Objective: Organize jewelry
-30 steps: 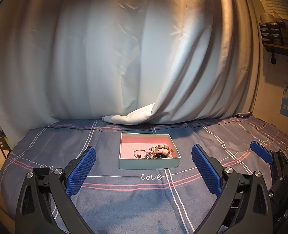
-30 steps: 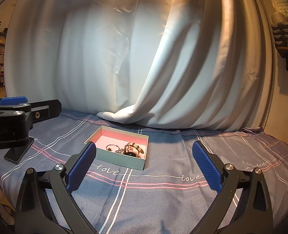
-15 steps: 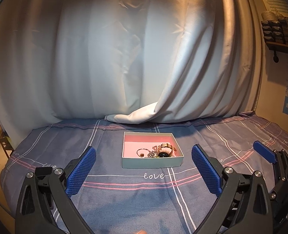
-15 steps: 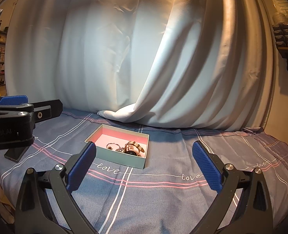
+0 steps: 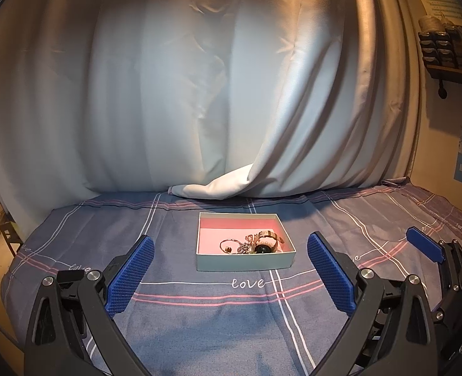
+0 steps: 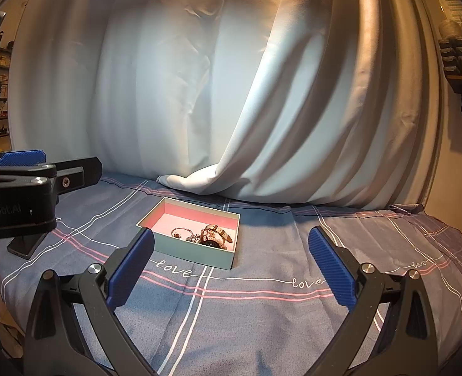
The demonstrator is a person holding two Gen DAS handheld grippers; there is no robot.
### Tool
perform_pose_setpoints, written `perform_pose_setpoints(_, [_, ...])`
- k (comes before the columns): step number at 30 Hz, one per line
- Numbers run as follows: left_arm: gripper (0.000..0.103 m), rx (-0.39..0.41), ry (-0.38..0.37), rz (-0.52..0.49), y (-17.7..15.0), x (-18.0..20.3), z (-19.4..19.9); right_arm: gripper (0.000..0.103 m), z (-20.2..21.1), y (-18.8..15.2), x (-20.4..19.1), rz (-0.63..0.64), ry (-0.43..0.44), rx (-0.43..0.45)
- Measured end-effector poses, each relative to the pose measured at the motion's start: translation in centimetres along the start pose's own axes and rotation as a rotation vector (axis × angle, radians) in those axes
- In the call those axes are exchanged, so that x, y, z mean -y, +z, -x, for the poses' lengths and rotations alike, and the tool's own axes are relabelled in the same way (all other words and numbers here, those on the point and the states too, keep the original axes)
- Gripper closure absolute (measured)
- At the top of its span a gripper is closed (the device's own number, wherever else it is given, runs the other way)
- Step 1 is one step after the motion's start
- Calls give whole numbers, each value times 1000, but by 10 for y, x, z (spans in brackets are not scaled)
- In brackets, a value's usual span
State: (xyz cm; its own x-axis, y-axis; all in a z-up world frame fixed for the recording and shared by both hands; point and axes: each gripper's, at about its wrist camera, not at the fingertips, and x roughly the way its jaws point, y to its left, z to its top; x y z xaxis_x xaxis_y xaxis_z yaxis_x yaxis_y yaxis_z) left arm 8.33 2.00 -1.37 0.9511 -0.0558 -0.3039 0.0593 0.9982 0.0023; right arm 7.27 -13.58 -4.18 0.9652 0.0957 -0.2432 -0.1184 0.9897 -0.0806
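Observation:
A small teal box with a pink inside (image 5: pixel 245 260) sits on the blue plaid cloth; it also shows in the right wrist view (image 6: pixel 193 252). Inside lie a watch (image 5: pixel 266 240), a ring (image 5: pixel 228 246) and a tangle of small pieces (image 5: pixel 245 248); the watch (image 6: pixel 215 235) and ring (image 6: pixel 181 231) show in the right wrist view too. My left gripper (image 5: pixel 229 274) is open and empty, in front of the box. My right gripper (image 6: pixel 231 269) is open and empty, in front and to the right of the box.
A pale curtain (image 5: pixel 215 94) hangs behind the cloth, its hem lying on it (image 5: pixel 212 188). A wall shelf with small containers (image 5: pixel 450 50) is at the upper right. A dark flat object (image 6: pixel 26 246) lies on the cloth at the left.
Both views have shifted slightly; the box sits a little more to the right in each. Both grippers stay open and empty.

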Motion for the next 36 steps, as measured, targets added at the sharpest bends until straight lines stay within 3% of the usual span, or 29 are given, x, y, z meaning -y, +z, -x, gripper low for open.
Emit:
perform_pose_setpoints(9, [6,-26,-23,16,0,-1,-5,6,1,0,-1,1,-1,-4])
perform_pose_setpoints(16, [6,-25,1,31,1,-4,-7,6,0,0,0,1,2,-5])
perform_pose_setpoints(36, [6,-84,-14,-9,-1,4,-16,6,-5,0,2,7,20,-12])
